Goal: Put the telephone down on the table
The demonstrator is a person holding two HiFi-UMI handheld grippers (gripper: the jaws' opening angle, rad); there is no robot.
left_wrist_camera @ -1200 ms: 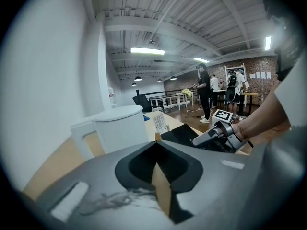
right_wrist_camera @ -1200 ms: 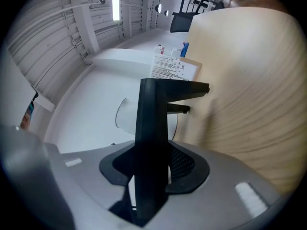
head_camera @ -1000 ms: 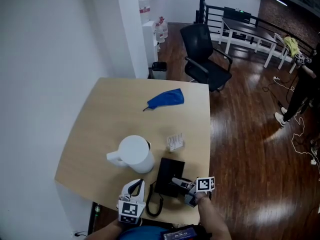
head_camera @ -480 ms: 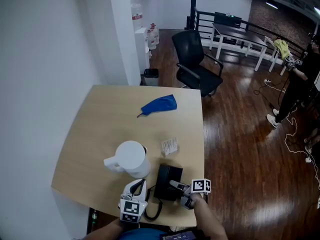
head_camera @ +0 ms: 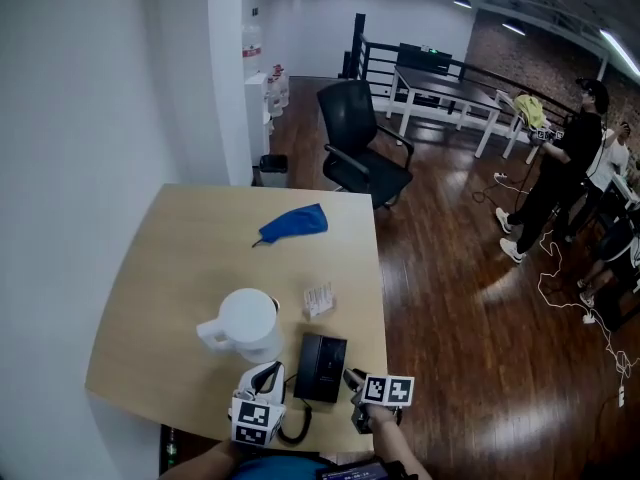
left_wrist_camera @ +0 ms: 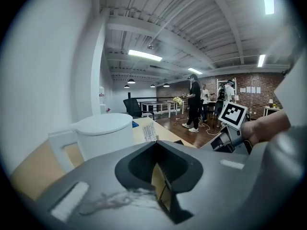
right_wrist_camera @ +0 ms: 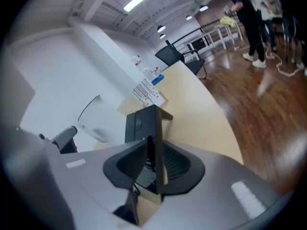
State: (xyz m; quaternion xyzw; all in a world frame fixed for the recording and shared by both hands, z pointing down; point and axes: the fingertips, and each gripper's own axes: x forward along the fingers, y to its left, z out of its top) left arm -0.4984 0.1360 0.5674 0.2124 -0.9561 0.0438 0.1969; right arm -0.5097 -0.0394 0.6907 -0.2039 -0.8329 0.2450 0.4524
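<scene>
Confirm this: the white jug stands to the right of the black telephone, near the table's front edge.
Wrong in one respect. The white jug stands to the left of the black telephone, not to its right, as the head view shows. Both do stand near the front edge of the table.

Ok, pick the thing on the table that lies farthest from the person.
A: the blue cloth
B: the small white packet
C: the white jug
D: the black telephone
A: in the head view the blue cloth lies toward the far edge of the table, beyond the white jug, the small white packet and the black telephone, which all sit nearer the person.
</scene>
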